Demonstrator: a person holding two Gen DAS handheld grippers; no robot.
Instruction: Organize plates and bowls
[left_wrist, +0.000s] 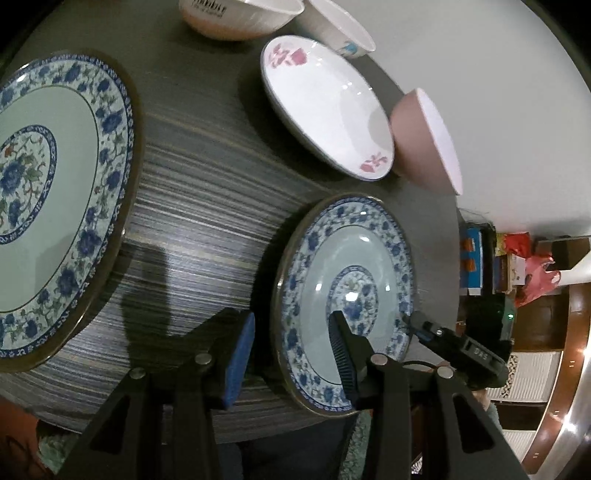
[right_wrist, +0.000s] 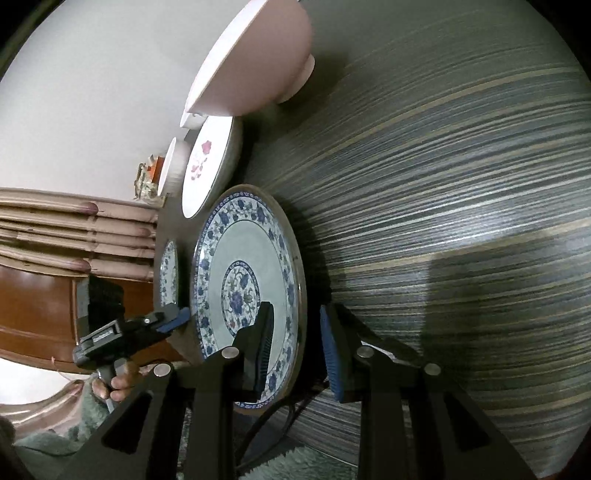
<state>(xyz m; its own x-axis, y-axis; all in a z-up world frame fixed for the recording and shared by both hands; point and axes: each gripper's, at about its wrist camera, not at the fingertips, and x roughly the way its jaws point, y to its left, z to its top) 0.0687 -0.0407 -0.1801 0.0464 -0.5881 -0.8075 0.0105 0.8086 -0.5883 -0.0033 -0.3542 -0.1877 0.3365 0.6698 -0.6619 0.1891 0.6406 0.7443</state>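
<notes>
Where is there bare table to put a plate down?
Bare striped table between the large blue floral plate and the small blue floral plate. Crowded at the far edge: pink-flower plate, pink bowl, white bowls.

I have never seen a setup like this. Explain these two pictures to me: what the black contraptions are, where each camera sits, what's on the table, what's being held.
No robot here: a person holds a hand-operated gripper in each hand, each with two blue-padded fingers. Each picture comes from a wide-angle camera on one gripper, looking forward along its fingers.

The first is the left gripper, the second the right gripper. Each also shows in the other's view.

On the striped grey table lie a large blue-flowered plate, a smaller blue-flowered plate, a white plate with pink flowers, a pink bowl and two white bowls.

Both grippers straddle the smaller plate's rim from opposite sides. The left shows a gap, so it isn't gripping yet; whether the right is pressing cannot be told.
</notes>
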